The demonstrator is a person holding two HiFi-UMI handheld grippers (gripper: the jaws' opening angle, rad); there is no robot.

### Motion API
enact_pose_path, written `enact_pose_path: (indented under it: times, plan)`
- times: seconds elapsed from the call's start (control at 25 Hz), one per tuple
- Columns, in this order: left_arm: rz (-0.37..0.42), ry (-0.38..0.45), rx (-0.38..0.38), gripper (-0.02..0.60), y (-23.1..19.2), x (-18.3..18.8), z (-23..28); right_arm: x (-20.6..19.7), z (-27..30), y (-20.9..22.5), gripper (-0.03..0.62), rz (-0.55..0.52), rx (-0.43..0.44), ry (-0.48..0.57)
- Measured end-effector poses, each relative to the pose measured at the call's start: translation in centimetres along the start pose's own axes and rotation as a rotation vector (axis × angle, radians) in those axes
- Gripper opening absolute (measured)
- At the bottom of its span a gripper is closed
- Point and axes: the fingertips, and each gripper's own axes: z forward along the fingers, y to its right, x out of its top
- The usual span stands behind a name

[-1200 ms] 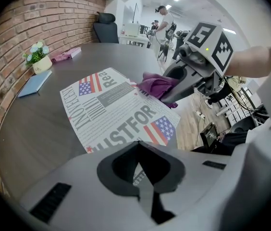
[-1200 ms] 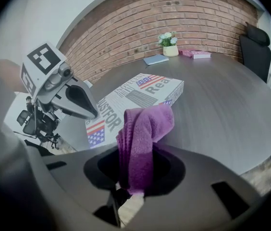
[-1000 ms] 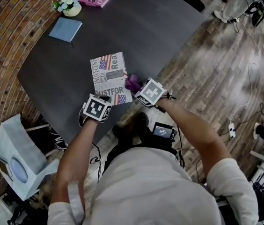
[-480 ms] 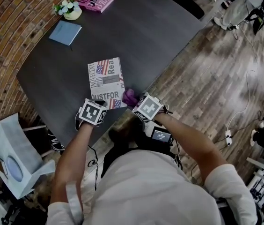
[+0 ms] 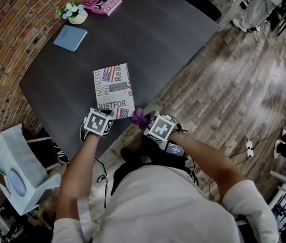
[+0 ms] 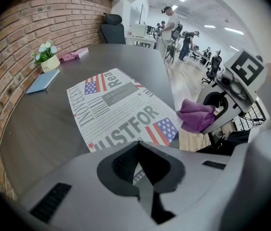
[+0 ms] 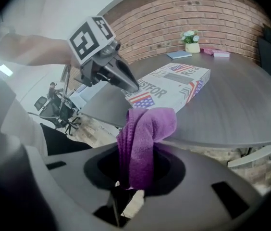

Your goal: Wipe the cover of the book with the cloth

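The book [image 5: 113, 90], with a newspaper-and-flag print cover, lies flat near the front edge of the dark table [image 5: 158, 39]. In the left gripper view the book [image 6: 121, 107] fills the middle. My left gripper [image 5: 107, 114] is shut, and its tips rest on the book's near edge. My right gripper [image 5: 144, 120] is shut on a purple cloth [image 5: 139, 117]. The cloth [image 7: 142, 141] hangs bunched from the jaws just off the book's near right corner, at the table edge. In the right gripper view the left gripper [image 7: 131, 86] points at the book [image 7: 171, 85].
At the far left of the table are a blue notebook [image 5: 70, 37], a small pot of flowers [image 5: 74, 11] and a pink book [image 5: 102, 4]. A white bag [image 5: 16, 171] stands on the floor at left. A brick wall curves round the table's left side. Cables lie on the wooden floor at right.
My right gripper has drawn the cloth back along the book's right side toward me, down to its near right corner. The left gripper stays at the book's near edge.
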Motion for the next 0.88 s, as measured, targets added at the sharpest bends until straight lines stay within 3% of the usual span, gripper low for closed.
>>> enact_pose_path:
  times: [0.16, 0.32, 0.56, 0.88]
  plan:
    - [0.010, 0.032, 0.016, 0.009, -0.1, 0.1, -0.2, -0.9, -0.7, -2.6, 0.103, -0.043, 0.050, 0.000]
    - [-0.014, 0.101, 0.008, 0.009, 0.8, -0.1, -0.9, -0.8, -1.9, -4.0, 0.103, -0.064, 0.019, 0.037]
    - [-0.051, 0.313, -0.022, 0.009, 3.0, -0.4, -5.3, 0.3, -3.9, -6.2, 0.104, -0.080, -0.085, 0.080]
    - [-0.113, 0.647, -0.170, 0.009, 8.0, -3.8, -14.5, 0.6, -5.0, -10.4, 0.104, -0.016, -0.205, 0.122]
